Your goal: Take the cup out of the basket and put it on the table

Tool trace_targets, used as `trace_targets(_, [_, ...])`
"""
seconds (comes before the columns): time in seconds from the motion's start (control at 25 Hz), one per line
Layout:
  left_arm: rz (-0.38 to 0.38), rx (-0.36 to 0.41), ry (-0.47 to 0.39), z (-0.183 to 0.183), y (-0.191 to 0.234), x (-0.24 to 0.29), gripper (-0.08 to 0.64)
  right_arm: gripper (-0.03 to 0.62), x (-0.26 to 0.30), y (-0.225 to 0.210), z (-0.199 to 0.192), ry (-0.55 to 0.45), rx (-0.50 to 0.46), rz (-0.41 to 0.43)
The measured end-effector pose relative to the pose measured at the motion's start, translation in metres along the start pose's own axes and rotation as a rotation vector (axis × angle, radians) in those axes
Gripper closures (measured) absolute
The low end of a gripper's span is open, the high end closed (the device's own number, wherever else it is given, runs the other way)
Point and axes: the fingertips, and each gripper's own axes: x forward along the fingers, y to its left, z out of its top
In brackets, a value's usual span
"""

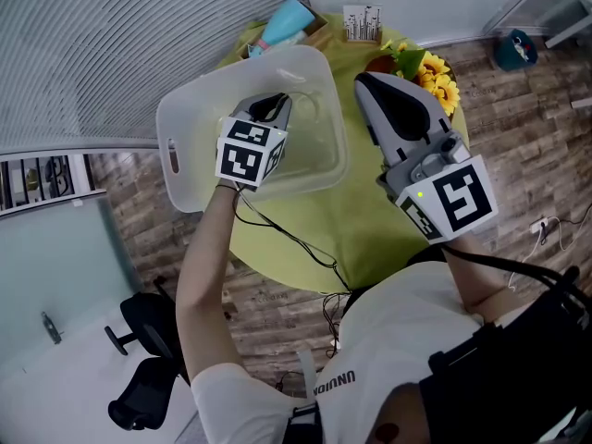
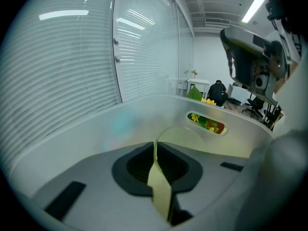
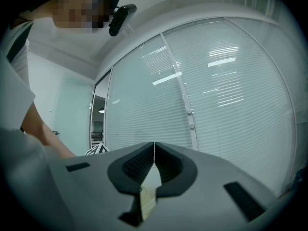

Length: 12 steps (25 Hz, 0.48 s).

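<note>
Both closed: left tongs point(image 2: 155, 147) pinch the clear cup point(image 2: 185, 137) (inside the basket point(image 1: 185, 109)); right tongs point(image 3: 154, 149) together, empty.

1. Basket point(image 1: 180, 123) walls ring the left gripper point(image 1: 276, 102), whose jaws pinch the cup point(image 2: 179, 128) rim; only the top is open.
2. Bare worktop point(image 1: 370, 239) lies between basket and person, crossed by a cable point(image 1: 287, 239).
3. Flowers point(image 1: 433, 70) crowd the right edge, just beside the raised right gripper point(image 1: 365, 81), its jaws together.
</note>
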Motion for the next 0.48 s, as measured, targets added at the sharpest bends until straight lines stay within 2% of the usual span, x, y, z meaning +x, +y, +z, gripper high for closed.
trace_targets(0.48, [0.027,-0.025,-0.052,0.009,0.004,-0.012,0.528,0.572,-0.001,0.006,0.003,-0.005,-0.004,0.007])
